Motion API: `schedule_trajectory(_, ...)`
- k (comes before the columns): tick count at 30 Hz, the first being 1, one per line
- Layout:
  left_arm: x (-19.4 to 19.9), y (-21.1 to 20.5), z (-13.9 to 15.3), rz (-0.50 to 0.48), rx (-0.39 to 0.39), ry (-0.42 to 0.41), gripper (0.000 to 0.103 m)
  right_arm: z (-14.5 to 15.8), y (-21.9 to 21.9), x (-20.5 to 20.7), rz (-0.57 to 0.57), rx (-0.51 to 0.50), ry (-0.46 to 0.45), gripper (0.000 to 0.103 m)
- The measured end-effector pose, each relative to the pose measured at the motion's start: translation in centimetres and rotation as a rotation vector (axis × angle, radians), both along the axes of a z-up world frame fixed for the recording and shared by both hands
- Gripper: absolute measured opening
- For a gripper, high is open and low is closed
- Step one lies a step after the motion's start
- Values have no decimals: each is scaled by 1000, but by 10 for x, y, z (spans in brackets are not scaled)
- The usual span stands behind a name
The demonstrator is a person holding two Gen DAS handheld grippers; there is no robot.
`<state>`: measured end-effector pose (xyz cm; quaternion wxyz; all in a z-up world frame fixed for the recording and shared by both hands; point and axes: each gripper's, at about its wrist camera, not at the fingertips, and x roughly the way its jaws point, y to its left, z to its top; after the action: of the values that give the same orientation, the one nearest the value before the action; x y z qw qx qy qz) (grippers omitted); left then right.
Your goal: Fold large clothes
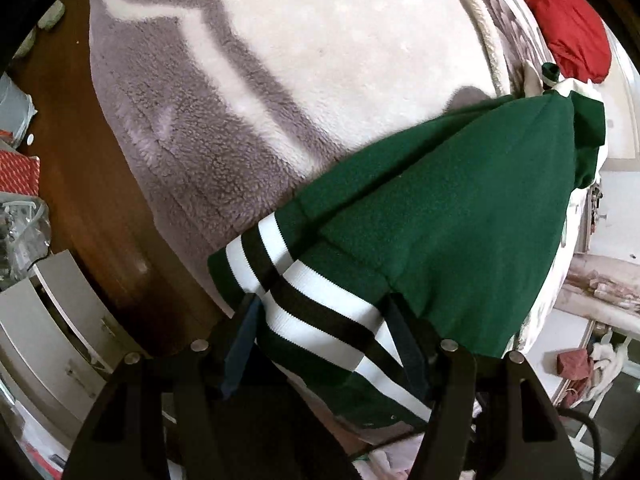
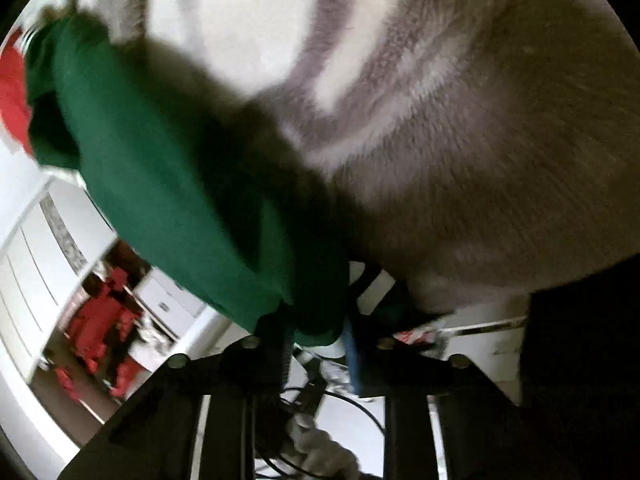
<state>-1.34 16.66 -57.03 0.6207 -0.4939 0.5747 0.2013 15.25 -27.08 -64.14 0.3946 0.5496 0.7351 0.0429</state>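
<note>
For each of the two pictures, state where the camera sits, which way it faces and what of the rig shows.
Left wrist: on the left gripper, facing steeply down at the green garment on a fleece blanket; its two fingers straddle the striped hem.
Right wrist: on the right gripper, blurred, facing down along the same garment; its fingers show.
Shared: garment, blanket, red cloth.

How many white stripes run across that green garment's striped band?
3 on the green garment, seen from the left claw's camera: one at the band's left edge, a wide middle one, one on the right. More may be hidden.
</note>
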Motion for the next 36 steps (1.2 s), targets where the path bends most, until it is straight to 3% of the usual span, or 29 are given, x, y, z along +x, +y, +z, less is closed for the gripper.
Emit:
schedule_trajectory(4,4,-4,0,-40,22,6,62,29,5,-2,158,-98,-80,9)
schedule_trajectory(7,7,-5,1,-54,40,9,62,18,9,-5,194,-84,-81,11)
schedule_trajectory(8,7,-5,4,-46,40,5,62,15,9,-1,168,-40,-71,13)
schedule_trajectory(10,3,-6,8,-27,34,-12,62,10,0,-3,80,79,-15,28)
schedule_trajectory(14,-13,-11,19,3,5,-56,62,5,-6,-24,88,100,23,54)
schedule_trajectory(19,-15,-20,7,16,-83,-106,67,-26,21,-30,8,192,66,59)
schedule_trajectory(20,-13,-20,4,27,-105,-117,67,-28,23,-32,2,175,63,56)
schedule_trajectory(21,-10,-21,1,33,-113,-125,67,-28,22,-37,-7,138,61,30)
schedule_trajectory(22,-7,-21,-1,34,-112,-128,67,-27,23,-43,4,117,69,15)
schedule_trajectory(23,-3,-21,-3,31,-108,-124,67,-21,30,-44,28,100,67,11)
schedule_trajectory(27,7,-18,-7,37,-55,-112,66,12,46,-45,103,51,59,8)
schedule_trajectory(29,8,-16,2,45,31,-121,34,25,52,-46,136,27,56,7)
schedule_trajectory(30,10,-16,8,44,44,-143,13,29,55,-46,155,20,53,7)
schedule_trajectory(33,14,-16,36,33,136,-178,8,41,74,-47,222,-10,35,3)
schedule_trajectory(36,10,-11,49,22,171,-187,7,52,87,-45,237,-9,22,4)
